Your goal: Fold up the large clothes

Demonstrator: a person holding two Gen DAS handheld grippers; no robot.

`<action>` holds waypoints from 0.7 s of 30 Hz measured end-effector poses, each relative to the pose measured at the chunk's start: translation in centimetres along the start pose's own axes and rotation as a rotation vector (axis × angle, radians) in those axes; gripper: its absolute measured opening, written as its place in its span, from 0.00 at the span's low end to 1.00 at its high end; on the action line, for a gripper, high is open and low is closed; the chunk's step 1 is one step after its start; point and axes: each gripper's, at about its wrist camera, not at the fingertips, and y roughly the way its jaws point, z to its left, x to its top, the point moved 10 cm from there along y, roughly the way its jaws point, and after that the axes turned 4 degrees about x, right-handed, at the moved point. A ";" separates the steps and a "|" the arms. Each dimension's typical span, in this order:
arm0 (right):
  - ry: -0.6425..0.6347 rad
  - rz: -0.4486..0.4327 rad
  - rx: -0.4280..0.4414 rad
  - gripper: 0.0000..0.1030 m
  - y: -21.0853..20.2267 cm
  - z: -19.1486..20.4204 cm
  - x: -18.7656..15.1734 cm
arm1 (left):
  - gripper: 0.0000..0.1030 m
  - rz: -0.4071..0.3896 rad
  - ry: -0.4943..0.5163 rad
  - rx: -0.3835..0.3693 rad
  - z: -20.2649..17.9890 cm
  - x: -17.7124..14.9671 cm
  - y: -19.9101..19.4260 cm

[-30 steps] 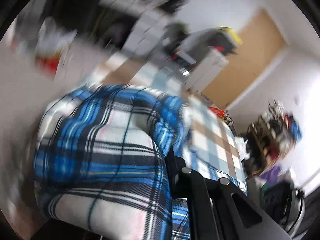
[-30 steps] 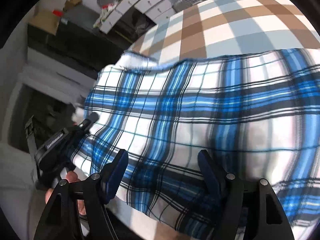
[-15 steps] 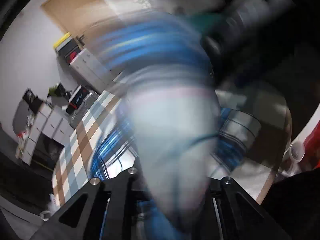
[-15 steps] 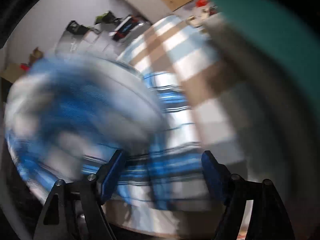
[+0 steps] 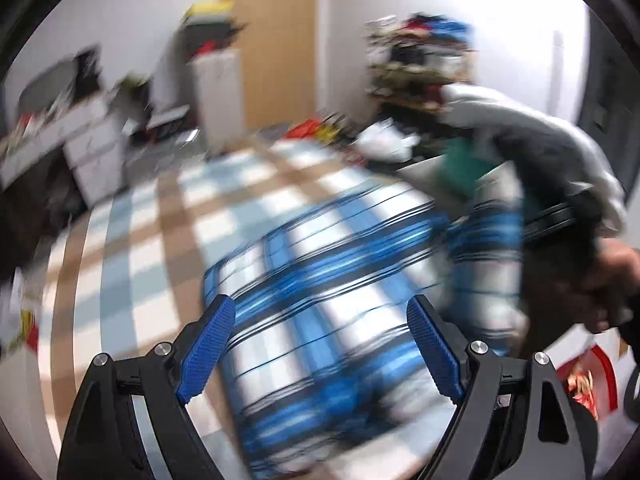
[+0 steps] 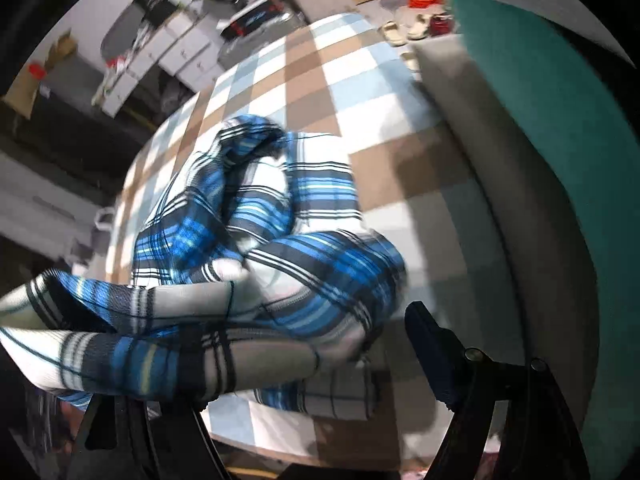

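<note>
A blue, white and black plaid garment (image 6: pixel 320 200) lies bunched on the table with the brown, blue and white checked cover (image 6: pixel 304 60). One fold of it drapes across the left finger of my right gripper (image 6: pixel 324 312), hiding that finger; only the right finger (image 6: pixel 432 356) shows, and the jaws stand wide with no pad pressing on the cloth. In the left wrist view my left gripper (image 5: pixel 320 302) hovers over the blurred garment (image 5: pixel 328 280) with its jaws opening and nothing gripped. A hand (image 5: pixel 612 280) in a grey sleeve holds the other gripper at the right.
A teal and grey bulky object (image 6: pixel 560 140) stands close on the right of the table. White drawer units (image 5: pixel 92 152), a wooden door (image 5: pixel 276 40) and a cluttered rack (image 5: pixel 420 52) lie beyond. A red bag (image 5: pixel 580 380) sits past the table's near right edge.
My left gripper went from shut on the plaid cloth to wide open, rolling and swinging across. The spread garment now lies crumpled, with a fold over my right gripper's left finger.
</note>
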 end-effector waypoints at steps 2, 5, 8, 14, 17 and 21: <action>-0.004 0.041 0.004 0.79 1.3 0.9 1.0 | 0.82 0.065 -0.076 -0.042 0.1 -1.8 1.6; 0.015 0.084 0.091 0.79 2.8 3.1 3.0 | 0.82 0.075 -0.087 -0.064 -1.5 -2.9 2.8; 0.050 0.081 0.234 0.78 3.2 5.8 5.1 | 0.82 0.020 -0.054 -0.006 -2.0 -2.2 2.4; -0.048 -0.059 0.592 0.78 2.0 13.5 9.2 | 0.82 -0.027 -0.117 -0.021 0.4 -0.2 1.1; -0.010 -0.092 0.427 0.78 3.5 9.3 8.7 | 0.82 0.028 -0.068 -0.062 -1.3 -0.9 3.1; -0.114 -0.091 0.029 0.74 0.6 3.1 5.6 | 0.82 0.080 0.078 -0.098 -5.5 -2.4 4.5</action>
